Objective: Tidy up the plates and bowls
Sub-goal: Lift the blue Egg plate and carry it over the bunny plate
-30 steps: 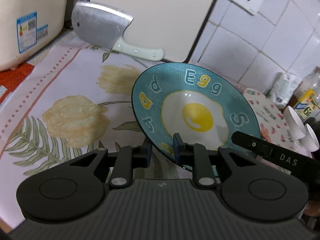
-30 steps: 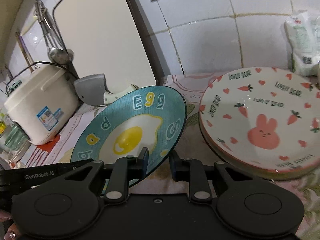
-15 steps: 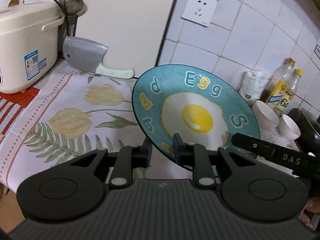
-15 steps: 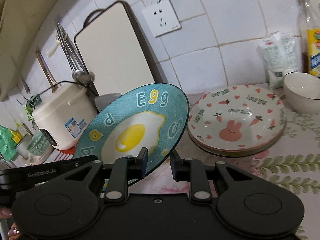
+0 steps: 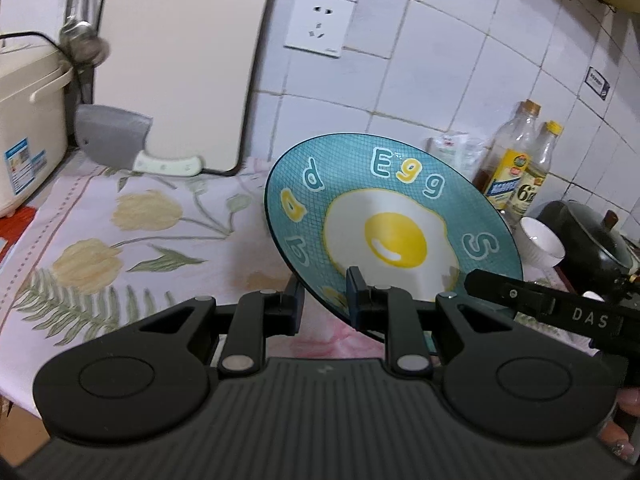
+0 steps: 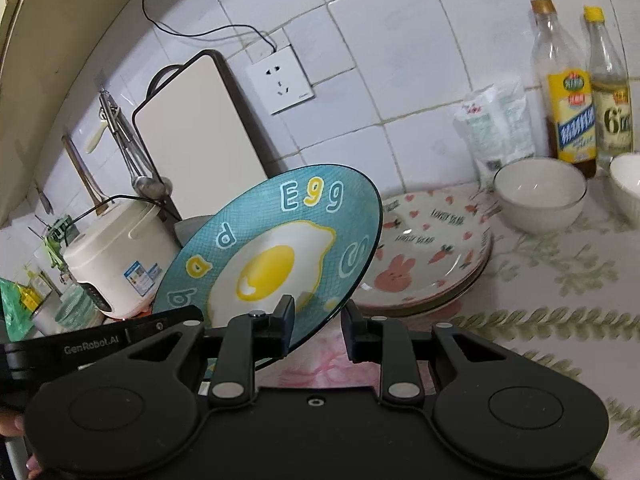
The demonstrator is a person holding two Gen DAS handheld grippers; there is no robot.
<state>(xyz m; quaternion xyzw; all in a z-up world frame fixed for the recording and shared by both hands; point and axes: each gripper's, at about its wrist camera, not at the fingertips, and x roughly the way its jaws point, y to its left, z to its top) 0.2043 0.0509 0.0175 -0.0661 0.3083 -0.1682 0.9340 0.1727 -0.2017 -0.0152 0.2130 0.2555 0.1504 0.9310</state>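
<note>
We see our left gripper (image 5: 323, 296) holding the egg plate (image 5: 394, 232) by its near rim, one finger in front of it and one behind. The plate is tilted, its face towards us, raised above the worktop (image 5: 120, 240). At its right edge the other gripper (image 5: 560, 312) reaches in. Behind, a cleaver (image 5: 120, 140) leans against a cutting board (image 5: 176, 60). A rice cooker (image 5: 28, 128) stands far left. To the right are two bottles (image 5: 516, 160), a white bowl (image 5: 542, 242) and a black pot (image 5: 588, 236).
</note>
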